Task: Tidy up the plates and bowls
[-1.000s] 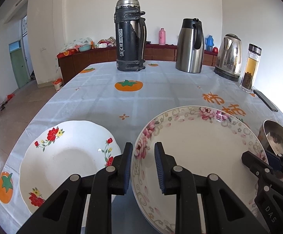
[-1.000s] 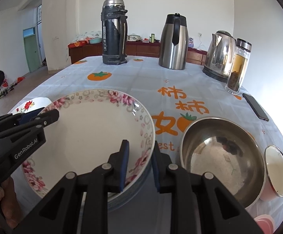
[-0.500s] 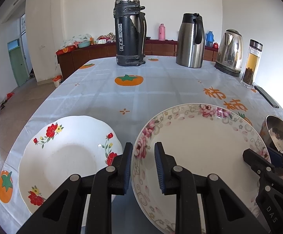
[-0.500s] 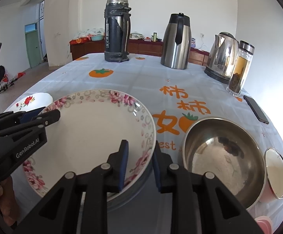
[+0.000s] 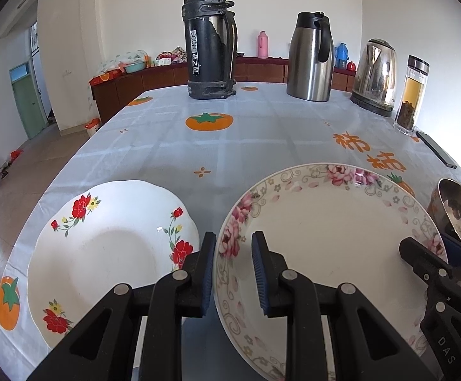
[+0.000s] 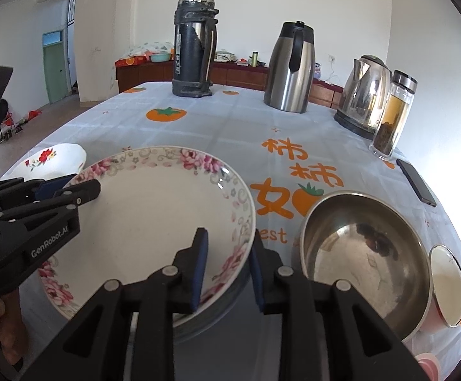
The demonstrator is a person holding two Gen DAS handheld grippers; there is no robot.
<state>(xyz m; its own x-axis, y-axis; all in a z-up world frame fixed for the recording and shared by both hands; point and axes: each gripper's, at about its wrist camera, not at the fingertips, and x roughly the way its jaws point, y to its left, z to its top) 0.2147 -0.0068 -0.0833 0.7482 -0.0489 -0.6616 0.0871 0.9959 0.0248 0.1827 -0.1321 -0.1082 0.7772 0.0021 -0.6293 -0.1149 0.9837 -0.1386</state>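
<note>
White red-flowered plate (image 5: 109,254) lies left, apart | left gripper (image 5: 233,244) narrow, astride pink-flowered plate (image 5: 325,238) at its left rim | right gripper (image 6: 227,241) narrow, astride right rim; bite unclear | advice: squeeze evenly, lift level, clear steel bowl (image 6: 357,254)

Left gripper (image 5: 233,273): black, blue-padded jaws straddle the near left rim of the pink-flowered round plate (image 5: 325,238), not pressing it.
Right gripper (image 5: 427,254): at that plate's right rim; grip unclear.
Red-flowered white scalloped plate (image 5: 103,254): near left corner of the persimmon-print tablecloth (image 5: 246,146).
Steel bowl (image 5: 459,212): right edge.
</note>
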